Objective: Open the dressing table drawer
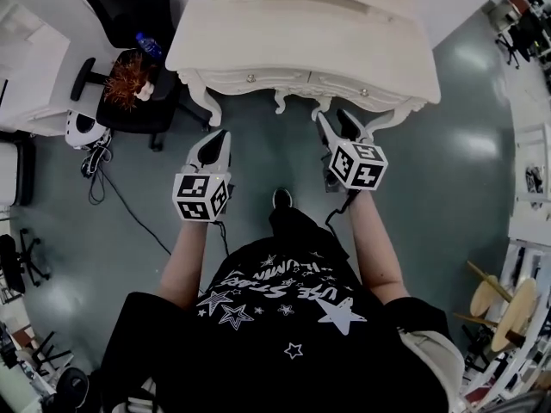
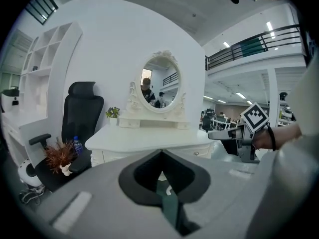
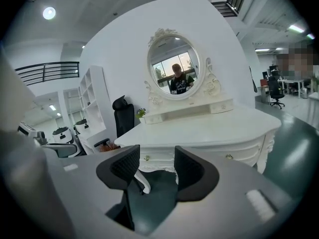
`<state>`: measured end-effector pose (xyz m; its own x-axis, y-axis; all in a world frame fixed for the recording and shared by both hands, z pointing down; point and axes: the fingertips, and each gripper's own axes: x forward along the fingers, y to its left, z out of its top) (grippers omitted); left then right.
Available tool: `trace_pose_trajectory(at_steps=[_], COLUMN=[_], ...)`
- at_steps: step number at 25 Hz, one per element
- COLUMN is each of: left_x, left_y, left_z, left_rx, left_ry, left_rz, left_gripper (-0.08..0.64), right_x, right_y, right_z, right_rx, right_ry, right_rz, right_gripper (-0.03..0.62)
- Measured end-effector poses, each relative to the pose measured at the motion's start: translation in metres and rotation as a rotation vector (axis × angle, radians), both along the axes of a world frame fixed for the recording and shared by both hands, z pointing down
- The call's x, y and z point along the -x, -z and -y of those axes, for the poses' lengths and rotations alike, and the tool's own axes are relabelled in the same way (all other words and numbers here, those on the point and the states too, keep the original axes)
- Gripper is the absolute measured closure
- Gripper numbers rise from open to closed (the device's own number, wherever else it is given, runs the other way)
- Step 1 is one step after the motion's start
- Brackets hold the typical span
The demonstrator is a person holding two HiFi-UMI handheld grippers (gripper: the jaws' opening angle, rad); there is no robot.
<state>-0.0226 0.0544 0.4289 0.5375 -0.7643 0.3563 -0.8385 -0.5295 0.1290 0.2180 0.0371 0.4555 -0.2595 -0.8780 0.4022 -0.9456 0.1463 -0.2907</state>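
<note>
The white dressing table (image 1: 301, 33) stands ahead of me, its oval mirror (image 3: 174, 66) on top. Its front has two shut drawers, each with a small knob: the left knob (image 1: 250, 78) and the right knob (image 1: 363, 92). My left gripper (image 1: 219, 136) hangs over the floor short of the left drawer, with its jaws (image 2: 160, 153) shut and nothing in them. My right gripper (image 1: 334, 119) is open and empty, close below the table's front edge and a little left of the right knob (image 3: 229, 157). Neither gripper touches the table.
A black office chair (image 1: 129, 84) holding a dried plant and a blue bottle stands left of the table. A cable (image 1: 120, 196) runs across the green floor. White shelving (image 2: 45, 68) is at the far left, and wooden stools (image 1: 508, 304) are at the right.
</note>
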Motion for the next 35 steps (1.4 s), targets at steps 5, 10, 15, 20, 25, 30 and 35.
trace_pose_trajectory(at_steps=[5, 10, 15, 20, 25, 30, 35], left_x=[-0.016, -0.012, 0.002, 0.017, 0.031, 0.052, 0.077], left_y=[0.002, 0.002, 0.005, 0.0, -0.009, -0.019, -0.025], left_z=[0.037, 0.06, 0.073, 0.089, 0.118, 0.174, 0.242], left_rx=[-0.01, -0.01, -0.012, -0.01, 0.01, 0.025, 0.046], left_ry=[0.017, 0.078, 0.113, 0.141, 0.141, 0.129, 0.105], left_rz=[0.005, -0.011, 0.013, 0.02, 0.012, -0.003, -0.009], left_gripper=[0.56, 0.56, 0.56, 0.56, 0.56, 0.56, 0.56], right_x=[-0.01, -0.01, 0.004, 0.024, 0.044, 0.073, 0.105], right_y=[0.002, 0.006, 0.008, -0.003, -0.011, -0.022, -0.031], right_z=[0.049, 0.085, 0.111, 0.135, 0.167, 0.219, 0.28], right_rx=[-0.013, -0.037, -0.05, -0.039, -0.014, 0.01, 0.04], right_ry=[0.033, 0.076, 0.115, 0.153, 0.176, 0.177, 0.151], right_rz=[0.01, 0.011, 0.009, -0.019, -0.053, -0.063, -0.064], right_gripper=[0.351, 0.353, 0.353, 0.338, 0.295, 0.284, 0.284])
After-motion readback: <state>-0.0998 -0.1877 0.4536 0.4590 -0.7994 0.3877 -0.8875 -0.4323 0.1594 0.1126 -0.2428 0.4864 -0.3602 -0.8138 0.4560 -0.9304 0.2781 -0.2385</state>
